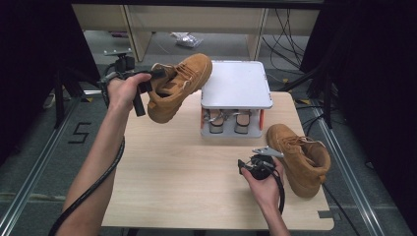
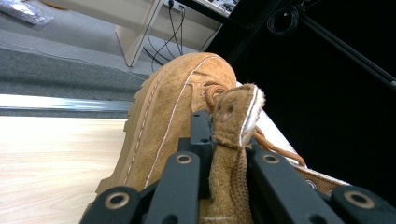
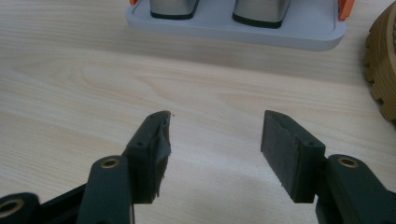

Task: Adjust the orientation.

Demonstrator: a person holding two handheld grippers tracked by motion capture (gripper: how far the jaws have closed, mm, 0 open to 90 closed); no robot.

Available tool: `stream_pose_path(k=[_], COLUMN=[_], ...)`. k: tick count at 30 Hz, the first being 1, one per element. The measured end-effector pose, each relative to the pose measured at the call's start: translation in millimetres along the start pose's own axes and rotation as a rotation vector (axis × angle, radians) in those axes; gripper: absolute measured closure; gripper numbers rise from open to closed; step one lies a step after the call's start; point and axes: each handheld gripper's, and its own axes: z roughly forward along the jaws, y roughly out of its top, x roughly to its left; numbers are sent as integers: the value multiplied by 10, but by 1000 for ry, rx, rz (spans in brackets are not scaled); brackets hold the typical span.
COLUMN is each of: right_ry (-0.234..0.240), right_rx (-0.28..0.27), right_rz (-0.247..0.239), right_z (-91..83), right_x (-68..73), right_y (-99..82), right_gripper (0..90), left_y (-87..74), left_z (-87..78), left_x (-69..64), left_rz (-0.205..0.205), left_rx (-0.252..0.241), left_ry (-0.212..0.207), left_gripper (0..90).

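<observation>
Left gripper (image 1: 156, 74) is clamped on the tongue and collar of a tan suede boot (image 1: 179, 86), holding it tilted in the air over the table's (image 1: 172, 167) far-left part, toe toward the grey two-tier rack (image 1: 236, 83). Boot has a lugged tan sole, light contrast stitching, brown laces, pale padded lining at the tongue edge. Right gripper (image 3: 215, 140) hovers low over bare wood, jaws apart, nothing between. Count: two matching boots, second boot (image 1: 300, 157) lying on the table's right edge beside the right gripper; one rack; two shoes on its lower shelf (image 1: 231, 129).
</observation>
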Motion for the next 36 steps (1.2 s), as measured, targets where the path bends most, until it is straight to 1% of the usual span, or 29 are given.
stream_pose_path(k=[1,2,3,4,5,10,11,12,13,14,15,16,17,20,21,22,23,24,26,27,29,32,33,34,36], right_ry=[-2,0,1,0,0,-3,-4,-2,-2,-2,-1,1,0,-3,-1,3,-4,-3,-3,-1,-1,3,2,2,0], right_rx=[14,10,11,8,12,7,5,3,9,9,9,1,1,15,6,5,8,4,9,7,6,2,12,4,6], right_rz=[28,14,24,13,21,11,7,-5,15,6,18,-1,-7,19,-3,-1,1,-8,2,2,7,12,38,19,28], right_z=[-10,-4,-2,1,-3,-8,-7,-3,-7,-8,-9,-6,-8,-18,-9,-7,-10,-6,-10,-9,-12,-9,-17,-11,-16], right_x=[24,17,23,13,22,13,7,-4,13,8,13,-3,-8,9,-8,-8,-3,-9,-3,-4,-4,-8,12,1,4], right_y=[-3,-3,-6,-6,-6,-4,-5,-4,-5,-6,-7,-5,-5,-7,-8,-9,-9,-10,-10,-10,-10,-8,-9,-8,-8], right_gripper=[430,430,430,430,430,430,431,430,430,430,430,430,430,431,430,430,430,430,430,430,430,430,430,430,430], left_y=[0,3,4,4,6,15,14,16,18,19,24,25,26,37,39,40,43,44,46,45,46,38,38,37,40], left_z=[12,19,30,42,50,87,98,103,111,120,122,131,141,158,165,173,179,186,207,216,230,266,275,287,303], left_x=[-4,-14,-20,-24,-35,-63,-68,-71,-76,-83,-90,-97,-102,-121,-127,-133,-141,-148,-154,-163,-168,-183,-189,-193,-206], left_rz=[3,2,4,6,5,6,5,8,10,10,9,10,10,13,14,15,16,16,13,8,13,8,12,12,14], left_rx=[-1,3,3,2,4,9,3,7,9,6,12,9,7,12,12,10,13,14,13,13,20,17,21,21,27], left_ry=[-8,-2,-3,-11,-5,-9,-10,-12,-14,-14,-9,-12,-17,-18,-20,-21,-20,-19,-25,-23,-21,-24,-20,-23,-18], left_gripper=[838,838,838,838,838,838,837,838,838,838,837,838,837,838,838,837,838,837,838,837,838,837,838,837,837])
